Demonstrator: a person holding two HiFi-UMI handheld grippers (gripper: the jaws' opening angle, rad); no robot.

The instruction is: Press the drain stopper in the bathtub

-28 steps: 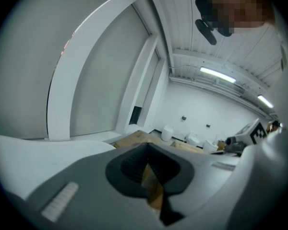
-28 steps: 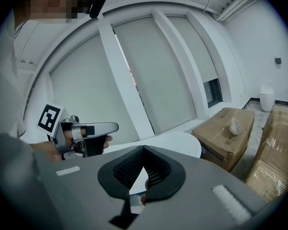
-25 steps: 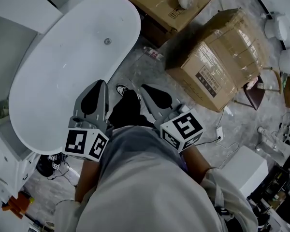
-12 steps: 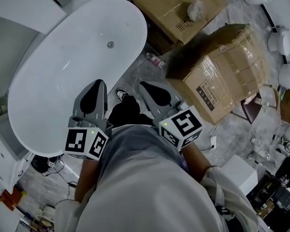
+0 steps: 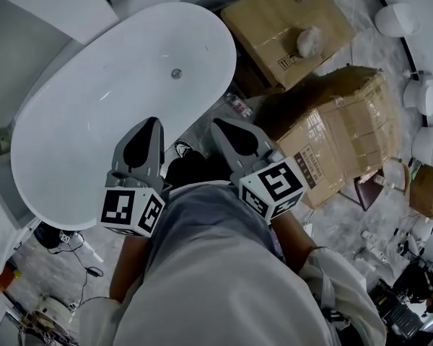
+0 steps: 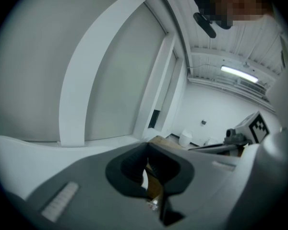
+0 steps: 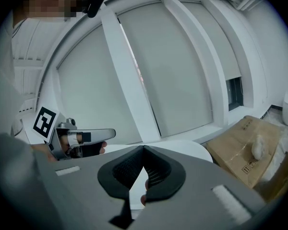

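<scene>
A white oval bathtub (image 5: 94, 114) fills the upper left of the head view. Its small round metal drain stopper (image 5: 177, 73) sits on the tub floor near the far end. My left gripper (image 5: 152, 122) is held over the tub's near rim, well short of the stopper. Its jaws are shut with nothing in them (image 6: 146, 145). Beside the tub's right edge, my right gripper (image 5: 217, 125) hovers above the floor, likewise shut and empty (image 7: 144, 148). Each gripper view shows the other gripper out to one side.
Two cardboard boxes (image 5: 292, 20) (image 5: 343, 132) stand right of the tub, one with a white lump (image 5: 308, 40) on top. A plastic bottle (image 5: 238, 106) lies on the floor between tub and boxes. White fixtures (image 5: 424, 96) line the right edge. Cables lie lower left.
The head view has swung, so the tub and boxes sit further right and lower in the picture. Both grippers stay shut, close to the person's body, with the left now over the tub rim.
</scene>
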